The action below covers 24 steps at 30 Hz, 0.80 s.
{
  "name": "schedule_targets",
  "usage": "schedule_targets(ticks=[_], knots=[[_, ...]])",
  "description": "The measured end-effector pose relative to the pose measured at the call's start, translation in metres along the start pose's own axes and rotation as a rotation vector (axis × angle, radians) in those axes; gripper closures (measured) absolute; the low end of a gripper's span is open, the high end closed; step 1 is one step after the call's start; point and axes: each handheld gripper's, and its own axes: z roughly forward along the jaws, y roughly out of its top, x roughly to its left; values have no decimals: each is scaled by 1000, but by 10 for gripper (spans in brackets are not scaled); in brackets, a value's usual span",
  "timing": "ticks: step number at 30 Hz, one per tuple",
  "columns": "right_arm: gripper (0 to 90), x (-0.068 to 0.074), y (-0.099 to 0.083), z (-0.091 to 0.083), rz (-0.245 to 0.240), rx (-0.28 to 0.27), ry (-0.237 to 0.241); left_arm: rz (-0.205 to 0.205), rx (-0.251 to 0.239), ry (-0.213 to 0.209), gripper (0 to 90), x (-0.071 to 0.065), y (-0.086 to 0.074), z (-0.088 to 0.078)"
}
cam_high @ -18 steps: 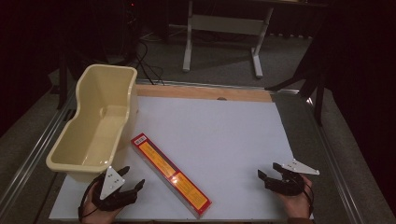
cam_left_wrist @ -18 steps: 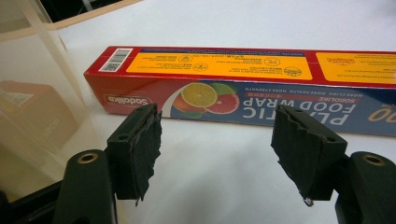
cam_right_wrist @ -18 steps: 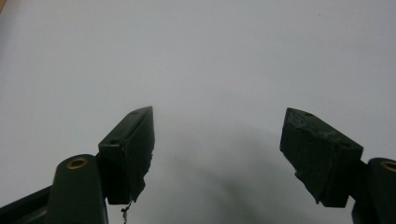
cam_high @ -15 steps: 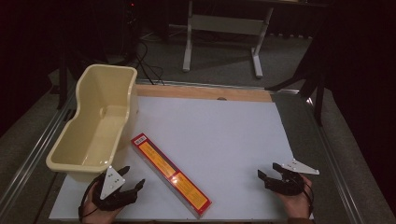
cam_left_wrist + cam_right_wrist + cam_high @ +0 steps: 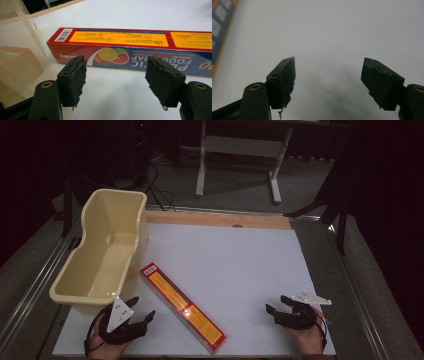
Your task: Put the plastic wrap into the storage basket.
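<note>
A long red and orange box of plastic food wrap (image 5: 182,306) lies diagonally on the white table top (image 5: 235,265), near the front. In the left gripper view the box (image 5: 130,47) lies just beyond the open jaws. My left gripper (image 5: 141,309) rests at the front left, open and empty, a little left of the box. At the front right, my right gripper (image 5: 276,304) sits open above bare table, with nothing between its jaws (image 5: 328,80).
A cream plastic tub (image 5: 102,252) stands at the table's left edge, just behind the left gripper; its translucent wall (image 5: 17,52) shows in the left gripper view. A wooden strip (image 5: 215,219) lines the far edge. A metal stand (image 5: 240,150) is on the floor beyond.
</note>
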Motion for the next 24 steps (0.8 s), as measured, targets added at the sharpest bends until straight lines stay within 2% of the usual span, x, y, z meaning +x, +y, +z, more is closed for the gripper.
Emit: schedule_targets(ticks=[2,5,6,7,10,11,12,13,15,16,17,18,19,20,21,22,23,24], knots=[[273,3,1,1,2,-3,16,0,-1,1,325,0,0,0],[273,20,6,7,-21,3,58,-4,-3,3,326,0,0,-1],[273,20,6,7,-21,3,58,-4,-3,3,325,0,0,-1],[273,29,9,11,-49,17,81,-1,-3,4,325,0,0,-1],[273,37,13,15,-65,23,103,0,-3,4,326,0,0,0],[273,44,16,19,-74,27,122,0,-1,2,326,0,0,0],[273,44,16,19,-74,27,122,0,-1,2,326,0,0,0],[272,52,18,23,-79,32,146,0,-1,0,327,0,0,0],[268,61,20,26,-83,28,163,1,0,-1,329,-1,0,0],[268,61,20,26,-83,28,163,1,0,-1,328,-1,0,0],[262,70,23,30,-76,28,185,1,0,-1,329,-1,0,0],[262,70,23,30,-76,28,185,1,0,-1,329,-1,0,0],[262,80,26,33,-88,31,213,4,1,-4,330,-1,0,0],[262,80,26,33,-88,31,213,4,1,-4,331,-1,0,0],[261,91,29,37,-105,41,233,3,1,-4,332,-1,0,0],[261,91,29,37,-105,41,233,3,1,-4,331,-1,0,0],[261,101,31,41,-114,50,252,2,1,-4,332,-1,0,0],[261,101,31,41,-114,50,252,2,1,-4,332,-1,0,0]])
